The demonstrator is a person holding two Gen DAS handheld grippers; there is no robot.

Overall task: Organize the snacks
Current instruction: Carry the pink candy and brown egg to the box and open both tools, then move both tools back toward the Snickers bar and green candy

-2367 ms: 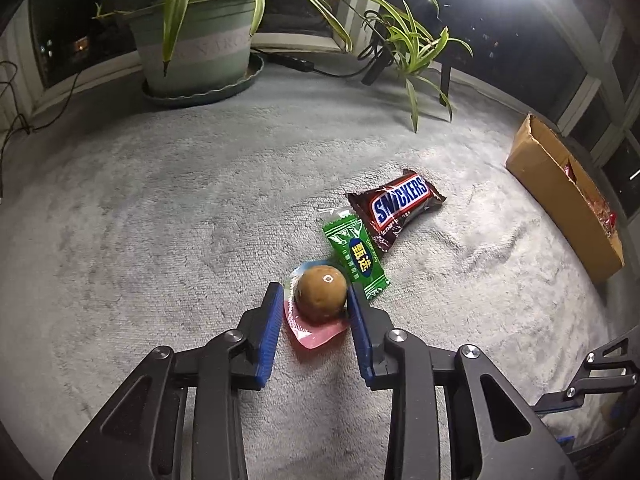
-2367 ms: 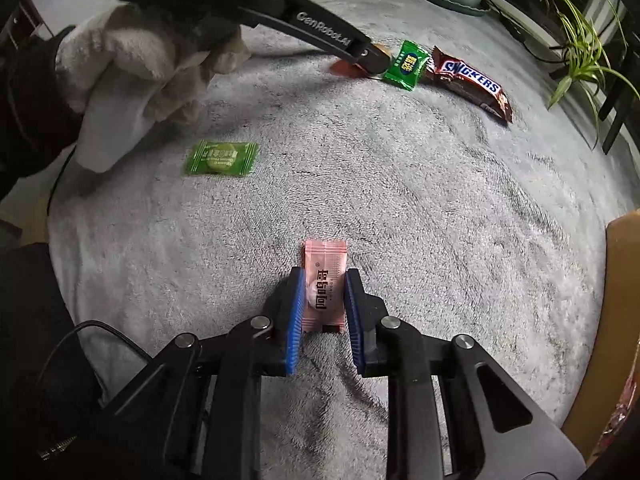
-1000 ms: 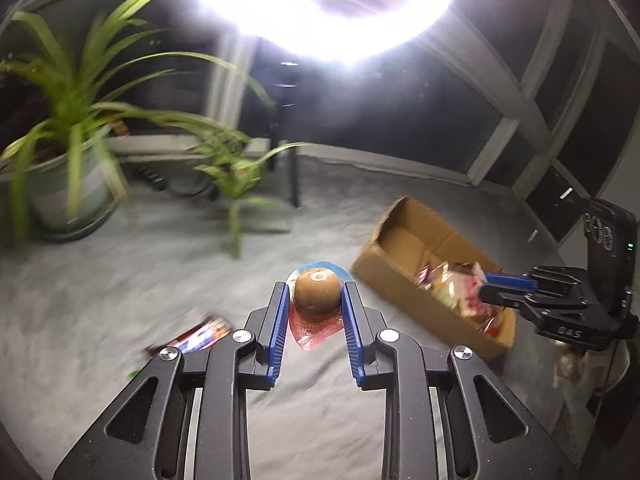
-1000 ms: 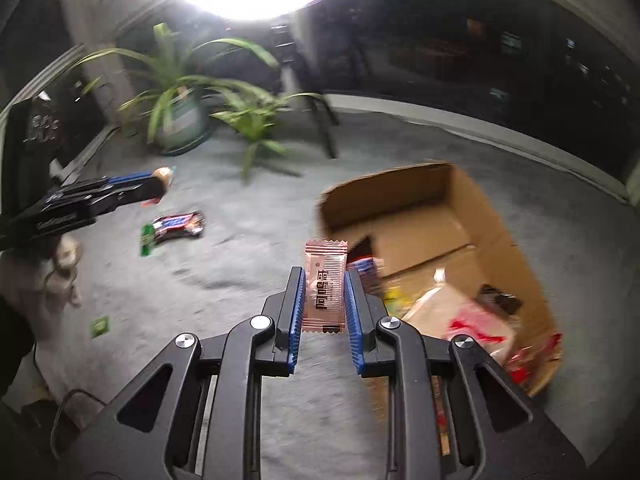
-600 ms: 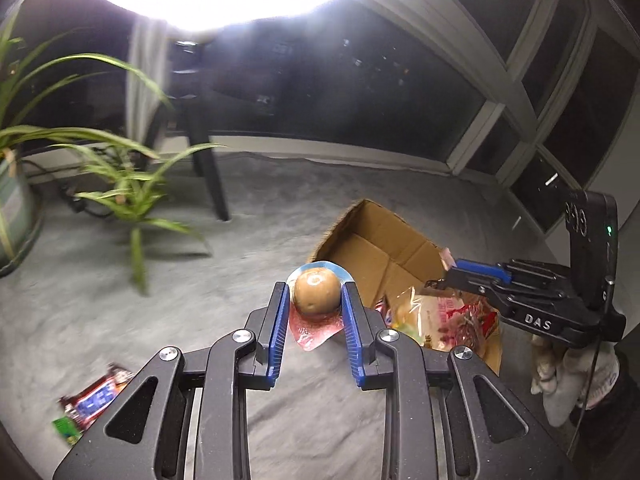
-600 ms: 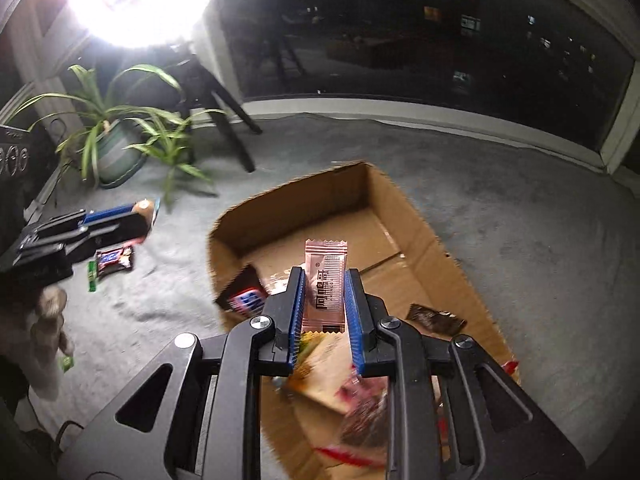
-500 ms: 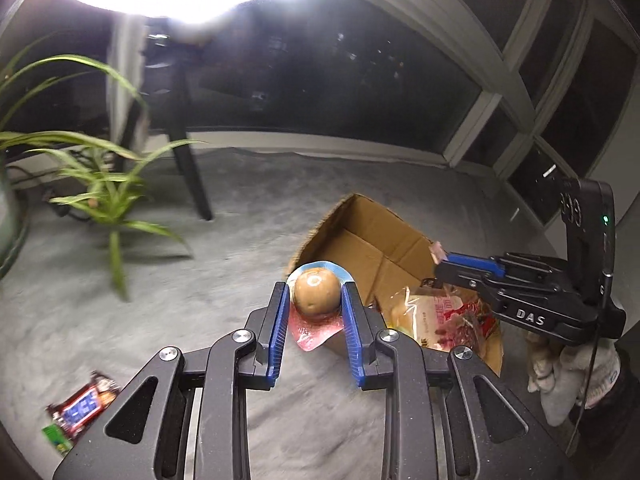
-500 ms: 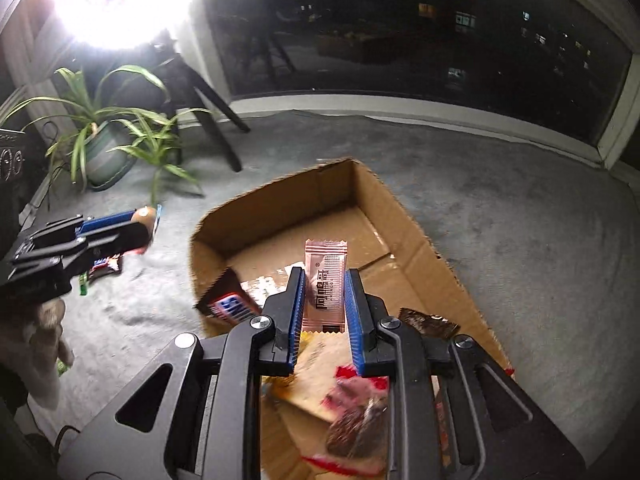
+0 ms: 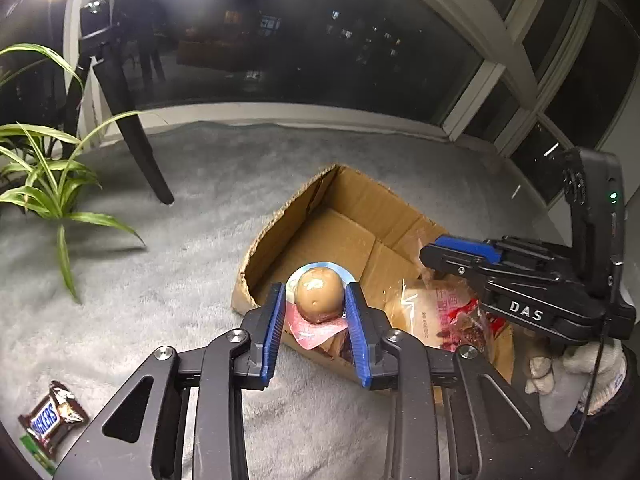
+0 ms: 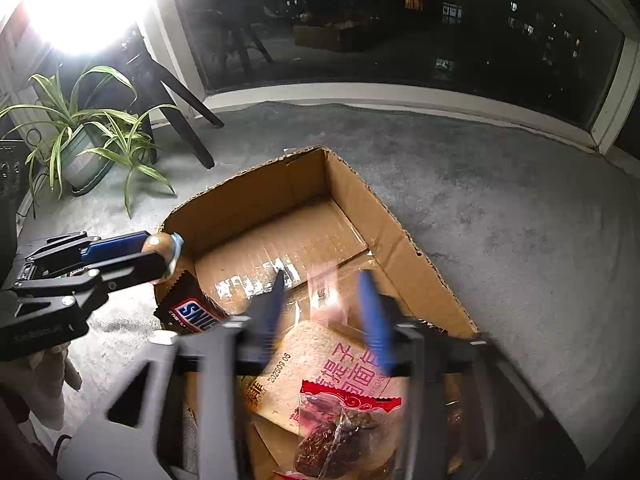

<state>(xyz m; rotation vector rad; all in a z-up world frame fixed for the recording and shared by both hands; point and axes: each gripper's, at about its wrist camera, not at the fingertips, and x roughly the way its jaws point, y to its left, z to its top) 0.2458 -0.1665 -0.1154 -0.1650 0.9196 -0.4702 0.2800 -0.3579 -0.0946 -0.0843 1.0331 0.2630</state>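
My left gripper is shut on a round brown snack in a pink and blue wrapper, held over the near left corner of an open cardboard box. My right gripper is blurred and open over the box; the pink candy packet is a blur between its spread fingers, falling free. Inside the box lie a Snickers bar, a tan packet with red print and a clear red-topped packet. The right gripper also shows in the left wrist view.
A Snickers bar and a green packet lie on the grey carpet at the lower left. A potted plant and black tripod legs stand by the window wall.
Both grippers moved from the carpet over to the box. The right gripper has just opened and the pink packet has left its grasp. The left still holds the round snack.
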